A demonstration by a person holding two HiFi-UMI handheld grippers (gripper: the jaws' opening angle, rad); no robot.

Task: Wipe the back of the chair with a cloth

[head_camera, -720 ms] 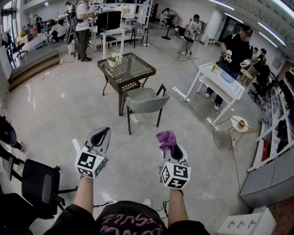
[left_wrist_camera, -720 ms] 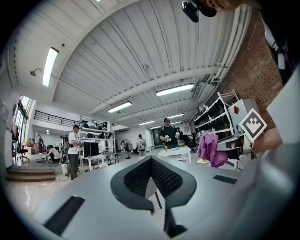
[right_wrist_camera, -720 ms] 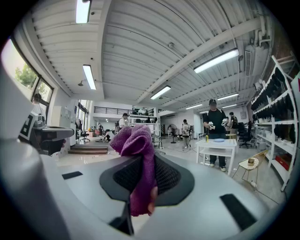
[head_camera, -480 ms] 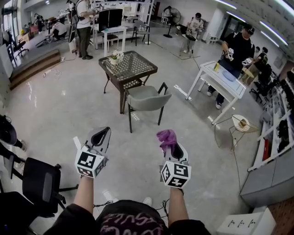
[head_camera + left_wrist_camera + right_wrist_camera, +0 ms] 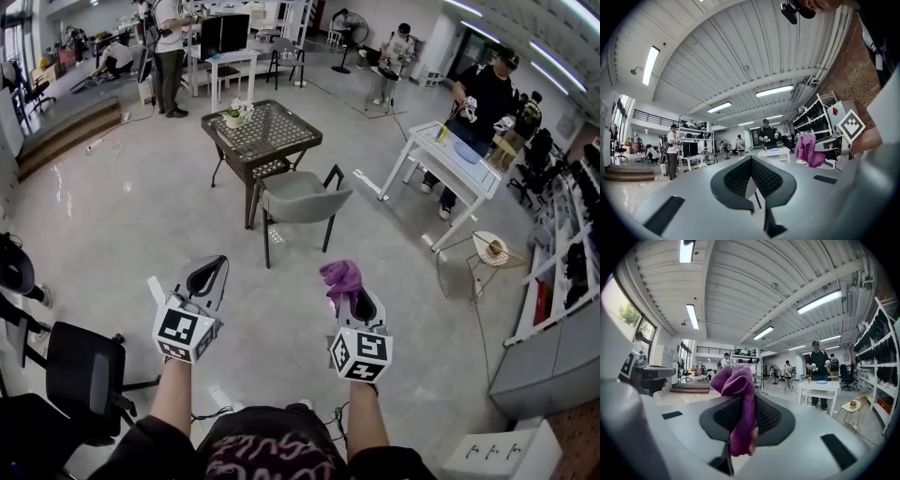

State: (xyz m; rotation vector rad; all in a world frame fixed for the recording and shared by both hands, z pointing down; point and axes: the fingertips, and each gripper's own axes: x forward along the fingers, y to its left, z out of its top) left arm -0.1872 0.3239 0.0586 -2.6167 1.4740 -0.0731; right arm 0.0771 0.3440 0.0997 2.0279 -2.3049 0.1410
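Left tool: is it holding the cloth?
No, the left tool is shut on nothing; the cloth is clamped in the right tool.

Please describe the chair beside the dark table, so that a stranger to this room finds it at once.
In the middle of the room stands a dark table with a lattice top and a flower pot. The chair sits at its near side. Unlike the black office chair at lower left, it has a grey seat and thin black legs.
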